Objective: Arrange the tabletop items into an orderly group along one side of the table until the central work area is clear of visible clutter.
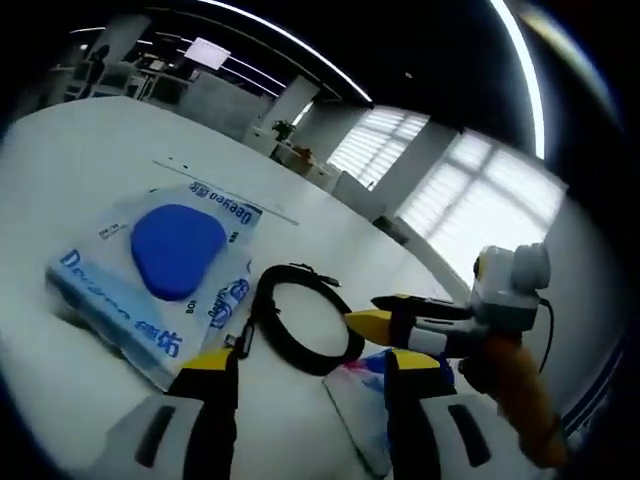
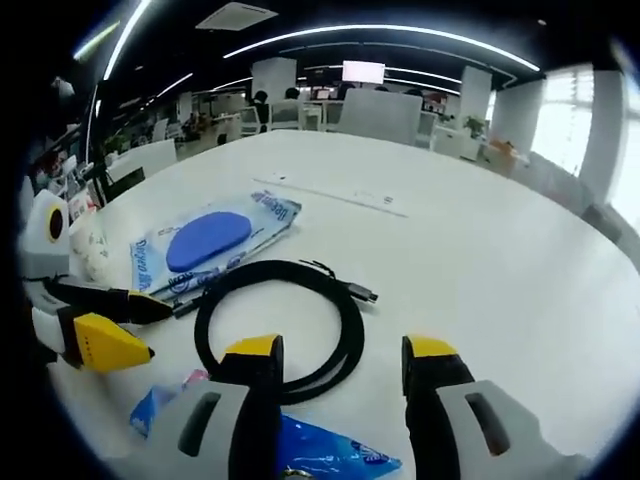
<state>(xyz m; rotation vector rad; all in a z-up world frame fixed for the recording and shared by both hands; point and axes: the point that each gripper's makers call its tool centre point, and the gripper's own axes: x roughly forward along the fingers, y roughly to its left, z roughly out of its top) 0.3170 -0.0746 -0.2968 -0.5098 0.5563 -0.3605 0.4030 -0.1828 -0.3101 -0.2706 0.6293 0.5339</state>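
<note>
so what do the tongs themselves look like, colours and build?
Both pairs match. Left tongs: two pale grey jaws with black slots, black inner faces, yellow tips. Right tongs: the same. Seen from the left view, the right tongs also show an orange-brown handle and a thin dark cable.

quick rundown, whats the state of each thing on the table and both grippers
left gripper: open, nothing between its jaws, above the table
right gripper: open, empty, hovering by the cable loop
black cable: coiled in a loop, lying flat, plug end sticking out
tissue pack with blue oval: lying flat, looks sealed
blue plastic packet: lying flat near the grippers, partly hidden
white table: items sit loosely together, not yet lined up along a side
</note>
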